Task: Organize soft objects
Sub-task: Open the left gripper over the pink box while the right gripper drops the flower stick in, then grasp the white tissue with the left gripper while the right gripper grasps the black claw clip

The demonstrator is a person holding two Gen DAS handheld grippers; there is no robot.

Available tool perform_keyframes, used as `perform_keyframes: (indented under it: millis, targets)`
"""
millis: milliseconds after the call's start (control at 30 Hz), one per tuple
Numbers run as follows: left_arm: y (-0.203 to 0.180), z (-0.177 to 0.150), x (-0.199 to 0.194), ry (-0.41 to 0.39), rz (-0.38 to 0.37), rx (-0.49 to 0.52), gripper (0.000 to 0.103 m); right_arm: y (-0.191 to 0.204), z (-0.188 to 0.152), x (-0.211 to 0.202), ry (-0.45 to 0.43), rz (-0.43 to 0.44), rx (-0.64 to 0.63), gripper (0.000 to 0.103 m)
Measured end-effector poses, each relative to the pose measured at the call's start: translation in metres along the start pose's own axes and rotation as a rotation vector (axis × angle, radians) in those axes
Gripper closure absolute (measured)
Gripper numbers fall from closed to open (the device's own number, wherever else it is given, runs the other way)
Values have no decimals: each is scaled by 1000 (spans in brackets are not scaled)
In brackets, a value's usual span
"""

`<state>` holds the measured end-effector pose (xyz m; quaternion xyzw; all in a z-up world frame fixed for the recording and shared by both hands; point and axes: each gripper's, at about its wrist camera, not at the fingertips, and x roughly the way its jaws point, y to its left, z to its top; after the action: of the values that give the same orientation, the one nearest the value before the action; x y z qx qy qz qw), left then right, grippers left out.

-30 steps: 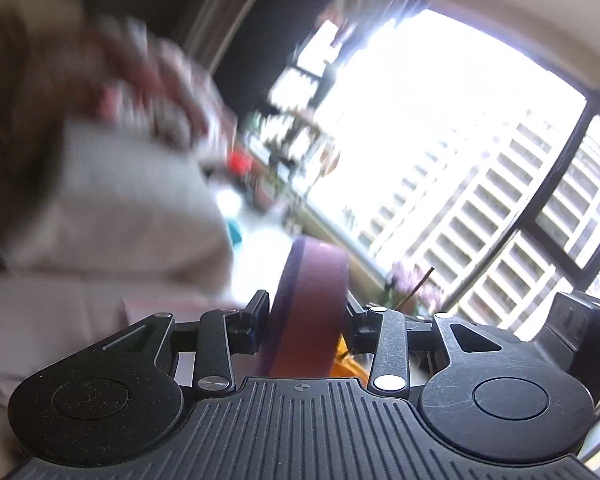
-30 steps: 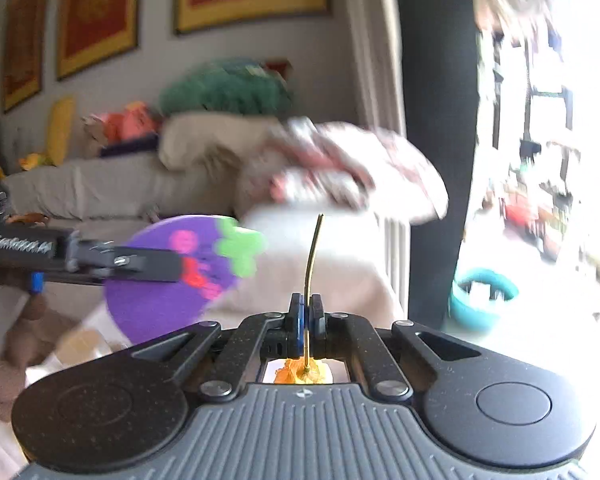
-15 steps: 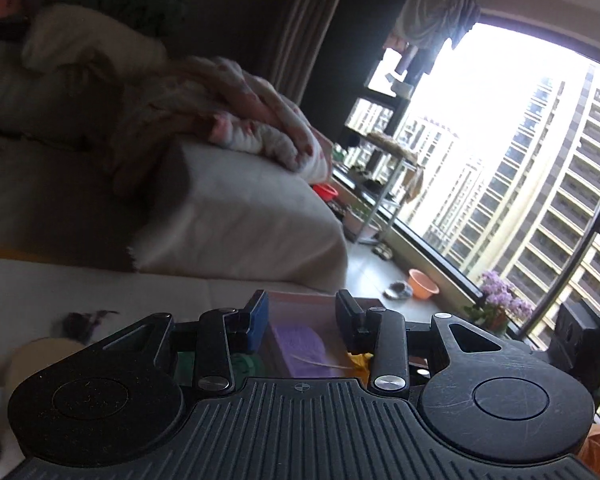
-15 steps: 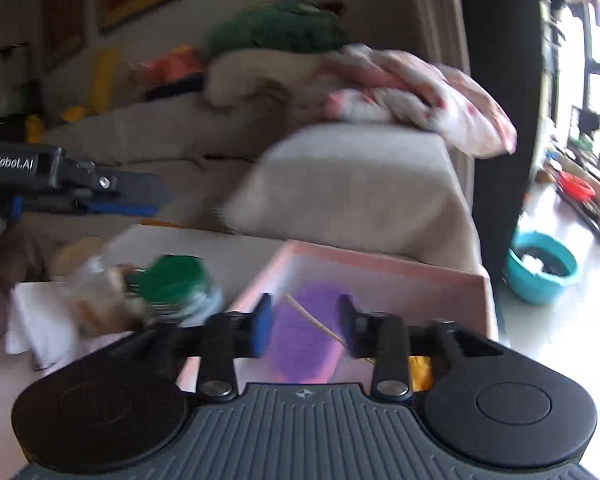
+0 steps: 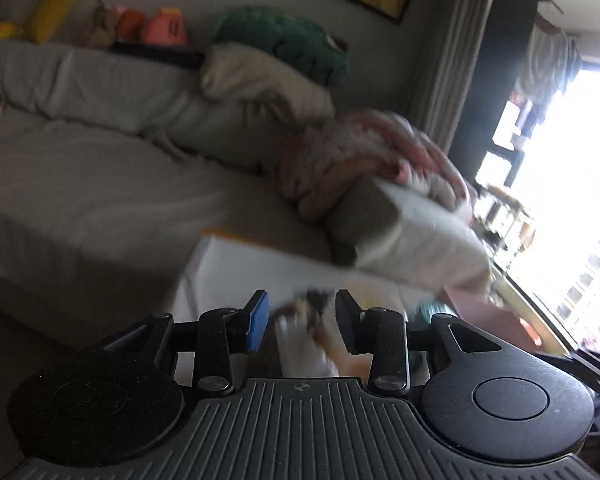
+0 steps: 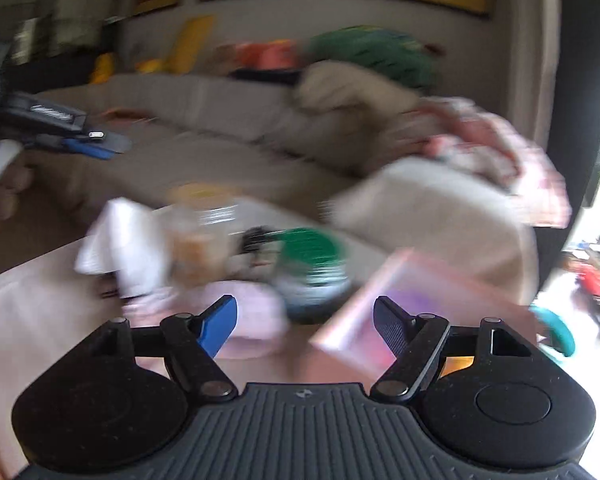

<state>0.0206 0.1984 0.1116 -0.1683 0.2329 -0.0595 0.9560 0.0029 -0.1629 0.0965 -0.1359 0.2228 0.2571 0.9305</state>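
Soft toys (image 6: 256, 316) lay blurred beside the pink box (image 6: 384, 304); your left gripper (image 5: 302, 318) and right gripper (image 6: 305, 318) gaped empty, risking a mistimed grab.

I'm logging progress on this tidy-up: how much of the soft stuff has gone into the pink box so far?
Done: a purple piece lies inside the pink box.

In hand: nothing; the right gripper and left gripper are both open and empty.

Left: a white cloth, a pale pink soft item and a blurred white and brown piece are on the table outside the box.
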Motion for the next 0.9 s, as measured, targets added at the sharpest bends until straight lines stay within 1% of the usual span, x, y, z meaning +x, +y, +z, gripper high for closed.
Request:
perform_keyframes:
  millis: [67, 200, 300, 367, 400, 467, 533, 633, 733, 800, 867, 900]
  targets:
    - [-6, -6, 7, 35, -29, 12, 62, 21, 6, 15, 18, 59, -24, 27]
    - [-7, -14, 16, 35, -41, -16, 62, 59, 11, 32, 30, 134, -66, 27]
    - [-8, -21, 24, 34, -83, -30, 62, 77, 15, 43, 41, 164, -77, 27]
    - [-14, -27, 32, 49, -97, 21, 62, 86, 13, 48, 52, 165, -91, 27]
    - [-17, -31, 39, 61, -72, 57, 62, 87, 11, 48, 59, 166, -92, 27]
    - [-23, -38, 55, 96, 1, 122, 62, 86, 7, 49, 78, 167, -83, 27]
    - [-18, -44, 72, 147, 44, 124, 62, 82, 3, 50, 100, 159, -69, 27]
    - [-12, -51, 92, 215, 46, 89, 62, 75, -2, 52, 132, 144, -40, 27]
    - [-11, -54, 102, 244, 18, 67, 62, 70, -6, 53, 149, 140, -10, 27]
    - [-15, -55, 104, 235, 14, 81, 62, 69, -8, 53, 156, 140, 2, 27]
    - [-22, -57, 104, 218, 18, 127, 62, 71, -9, 54, 157, 141, 6, 27]
    - [-24, -58, 102, 200, 9, 153, 70, 71, -9, 54, 156, 142, 7, 27]
